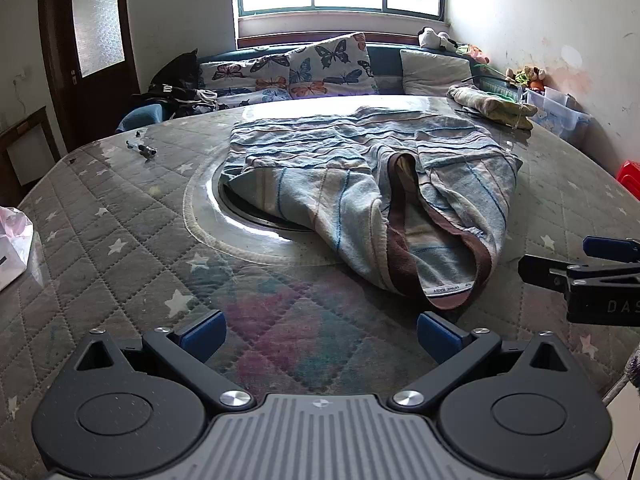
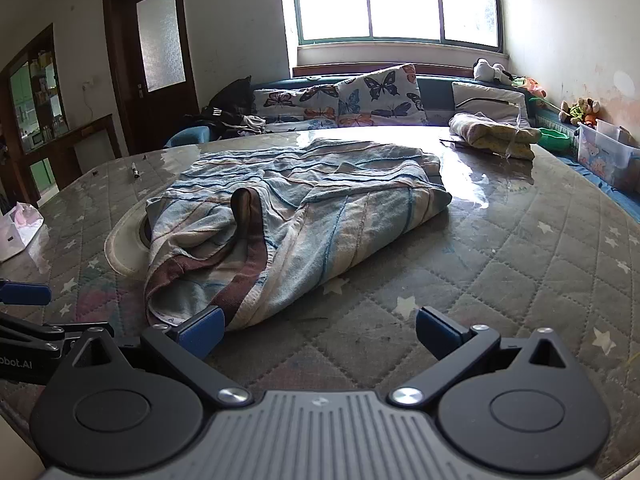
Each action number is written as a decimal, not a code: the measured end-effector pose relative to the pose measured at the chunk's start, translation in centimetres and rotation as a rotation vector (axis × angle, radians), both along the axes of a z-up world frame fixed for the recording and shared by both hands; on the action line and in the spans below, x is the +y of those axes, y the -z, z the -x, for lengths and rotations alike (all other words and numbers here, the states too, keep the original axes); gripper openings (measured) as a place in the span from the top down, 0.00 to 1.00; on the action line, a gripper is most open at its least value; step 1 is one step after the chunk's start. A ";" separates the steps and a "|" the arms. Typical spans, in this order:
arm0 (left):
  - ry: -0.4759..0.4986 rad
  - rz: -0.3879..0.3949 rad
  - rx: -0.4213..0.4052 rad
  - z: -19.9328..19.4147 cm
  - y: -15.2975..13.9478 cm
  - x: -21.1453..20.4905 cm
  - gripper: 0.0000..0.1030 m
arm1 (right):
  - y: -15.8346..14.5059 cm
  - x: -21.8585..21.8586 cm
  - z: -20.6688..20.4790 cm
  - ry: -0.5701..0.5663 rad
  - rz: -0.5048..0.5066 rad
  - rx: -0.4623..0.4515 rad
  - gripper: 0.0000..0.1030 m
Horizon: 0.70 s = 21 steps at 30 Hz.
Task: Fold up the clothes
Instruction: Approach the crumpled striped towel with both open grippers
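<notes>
A blue and beige striped garment (image 1: pixel 360 184) with a brown neck band (image 1: pixel 404 256) lies crumpled on the round quilted table (image 1: pixel 120 248), partly over the table's central glass disc (image 1: pixel 224 220). My left gripper (image 1: pixel 320 338) stands open just short of the garment's near edge, nothing between its blue pads (image 1: pixel 204 334). The right gripper (image 1: pixel 592 264) shows at the right edge of that view. In the right wrist view the garment (image 2: pixel 288 216) lies ahead and left; my right gripper (image 2: pixel 320 330) is open, its left pad (image 2: pixel 202 330) close to the brown collar edge (image 2: pixel 240 296).
A folded yellowish cloth (image 2: pixel 492 136) lies at the table's far right. A pen (image 1: pixel 142 149) and a white and pink bag (image 1: pixel 14 240) lie at the left. Behind the table is a sofa with butterfly cushions (image 1: pixel 320 68), a plastic bin (image 1: pixel 560 112) and a dark door (image 1: pixel 92 40).
</notes>
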State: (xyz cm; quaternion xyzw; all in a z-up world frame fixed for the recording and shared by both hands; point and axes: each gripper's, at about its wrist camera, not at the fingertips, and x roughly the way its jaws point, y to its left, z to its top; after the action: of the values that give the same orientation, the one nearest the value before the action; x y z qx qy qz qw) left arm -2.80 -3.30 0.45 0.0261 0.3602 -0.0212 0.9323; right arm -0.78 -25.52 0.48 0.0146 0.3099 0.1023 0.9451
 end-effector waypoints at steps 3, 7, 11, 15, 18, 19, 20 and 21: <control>0.008 -0.001 0.005 -0.1 0.1 -0.2 0.00 | 0.2 -0.1 -0.1 0.004 0.000 0.009 0.00; 0.014 -0.001 0.013 -0.5 0.1 -0.5 0.00 | 0.3 -0.4 -0.1 0.009 -0.007 0.017 0.00; 0.018 0.001 0.018 -1.1 -0.1 -0.7 0.00 | 0.2 -0.4 -0.6 0.010 -0.010 0.023 0.00; 0.016 0.001 0.030 -1.8 -0.2 -0.7 0.00 | 0.1 -0.1 -1.4 0.007 -0.010 0.033 0.00; 0.016 0.002 0.037 -2.3 -0.2 -0.8 0.00 | 0.0 0.1 -1.8 0.000 -0.010 0.039 0.00; 0.017 0.003 0.040 -2.5 -0.3 -0.8 0.00 | 0.0 0.1 -2.0 -0.002 -0.010 0.041 0.00; 0.017 0.003 0.041 -2.6 -0.3 -0.8 0.00 | -0.1 0.2 -2.0 -0.002 -0.008 0.042 0.00; 0.019 0.004 0.042 -2.8 -0.3 -0.8 0.00 | -0.1 0.3 -2.2 -0.005 -0.004 0.042 0.00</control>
State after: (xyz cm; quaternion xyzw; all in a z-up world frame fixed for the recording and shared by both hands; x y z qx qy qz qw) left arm -0.03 -4.09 0.79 0.0270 0.3794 -0.0312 0.9243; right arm 1.41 -25.25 0.56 0.0179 0.3297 0.1049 0.9381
